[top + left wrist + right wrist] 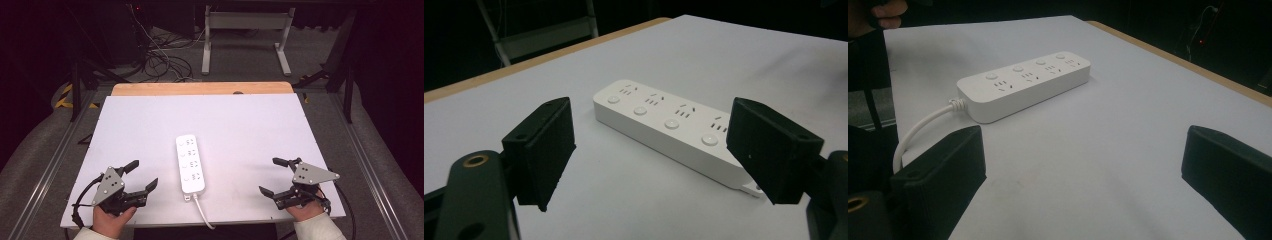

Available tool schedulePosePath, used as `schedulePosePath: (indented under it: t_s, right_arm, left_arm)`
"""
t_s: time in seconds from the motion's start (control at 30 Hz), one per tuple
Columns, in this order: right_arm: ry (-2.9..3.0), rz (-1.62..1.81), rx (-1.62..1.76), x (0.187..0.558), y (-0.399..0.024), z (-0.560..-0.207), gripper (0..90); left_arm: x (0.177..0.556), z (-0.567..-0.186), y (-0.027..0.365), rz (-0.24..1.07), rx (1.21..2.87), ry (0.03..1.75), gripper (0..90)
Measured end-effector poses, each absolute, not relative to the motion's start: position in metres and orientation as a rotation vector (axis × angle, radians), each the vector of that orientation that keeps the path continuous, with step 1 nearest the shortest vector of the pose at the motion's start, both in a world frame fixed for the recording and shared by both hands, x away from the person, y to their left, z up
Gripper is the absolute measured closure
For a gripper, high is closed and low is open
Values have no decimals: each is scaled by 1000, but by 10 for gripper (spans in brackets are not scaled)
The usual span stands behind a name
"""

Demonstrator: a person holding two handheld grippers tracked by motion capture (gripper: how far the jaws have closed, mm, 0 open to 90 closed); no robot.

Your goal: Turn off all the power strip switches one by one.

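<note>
Between the spread jaws of the left gripper (138, 176) there is only bare tabletop (240, 120); the right gripper (273, 176) likewise stands wide apart, holding nothing. Midway between both lies the white power strip (190, 163), flat, near the tabletop's front edge, its cord (202, 212) trailing off that edge.

Black jaws, grey screwed plates, white sleeves (312, 231).
</note>
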State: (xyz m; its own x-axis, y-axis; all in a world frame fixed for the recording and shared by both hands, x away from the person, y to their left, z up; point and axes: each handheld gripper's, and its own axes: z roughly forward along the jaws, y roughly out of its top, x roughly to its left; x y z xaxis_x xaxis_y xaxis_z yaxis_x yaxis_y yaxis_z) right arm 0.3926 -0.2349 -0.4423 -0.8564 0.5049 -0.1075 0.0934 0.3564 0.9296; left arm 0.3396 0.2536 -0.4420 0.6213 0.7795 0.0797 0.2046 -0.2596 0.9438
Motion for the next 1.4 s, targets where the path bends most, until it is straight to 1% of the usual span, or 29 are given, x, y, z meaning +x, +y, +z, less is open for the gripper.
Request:
schedulePosePath:
  t_s: [0.1, 0.2, 0.3, 0.4, 0.43, 0.5, 0.57, 0.7, 0.9, 1.07, 1.4]
  right_arm:
    - [2244, 1507, 516, 392, -235, -442, 49]
    - [2244, 1507, 508, 392, -235, -442, 49]
    - [2249, 1511, 509, 392, -235, -442, 51]
    - [2272, 1511, 524, 392, -235, -441, 78]
    - [2290, 1516, 521, 391, -235, -441, 99]
    - [2291, 1519, 512, 391, -235, -440, 110]
    - [2290, 1518, 510, 391, -234, -440, 110]
    - [2288, 1517, 511, 391, -234, -441, 112]
    - [2307, 1547, 518, 392, -235, -441, 139]
    - [2301, 1537, 519, 392, -235, -441, 124]
    - [2303, 1534, 515, 392, -234, -441, 122]
  left_arm:
    - [337, -440, 252, 734, 1815, 763, 210]
    - [336, -439, 251, 760, 1830, 751, 212]
    - [336, -439, 251, 725, 1812, 773, 212]
    - [338, -437, 253, 672, 1802, 805, 221]
    - [339, -437, 254, 649, 1797, 811, 225]
    - [339, -437, 254, 642, 1792, 814, 231]
    - [338, -436, 253, 679, 1818, 794, 237]
    - [337, -434, 250, 707, 1841, 774, 246]
    - [341, -430, 246, 634, 1830, 785, 271]
    - [345, -423, 240, 617, 1841, 774, 272]
    - [358, -413, 221, 578, 1862, 746, 282]
